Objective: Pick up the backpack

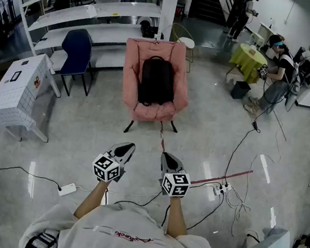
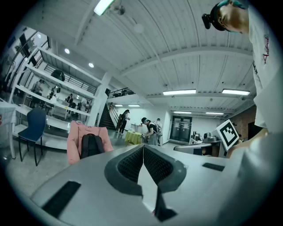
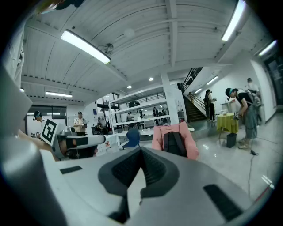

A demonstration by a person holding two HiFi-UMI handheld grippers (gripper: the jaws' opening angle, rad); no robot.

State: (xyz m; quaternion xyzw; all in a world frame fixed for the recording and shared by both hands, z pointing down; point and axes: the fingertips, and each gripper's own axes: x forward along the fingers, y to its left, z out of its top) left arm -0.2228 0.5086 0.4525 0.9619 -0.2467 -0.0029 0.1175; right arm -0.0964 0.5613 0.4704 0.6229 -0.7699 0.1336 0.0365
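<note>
A black backpack [image 1: 156, 81] stands upright on the seat of a pink armchair [image 1: 130, 91], some way ahead across the floor. The same backpack [image 2: 90, 145] shows small at the left of the left gripper view, and the backpack [image 3: 174, 144] sits right of centre in the right gripper view. My left gripper [image 1: 129, 148] and right gripper [image 1: 164, 157] are held side by side in front of my body, well short of the chair. Both are shut with nothing between their jaws.
A blue chair [image 1: 77, 53] and a white checked box [image 1: 17, 88] stand at the left, with white shelving [image 1: 90, 11] behind. Cables and power strips [image 1: 224, 188] lie on the floor near me. People work at a yellow-green table [image 1: 248, 56] at the far right.
</note>
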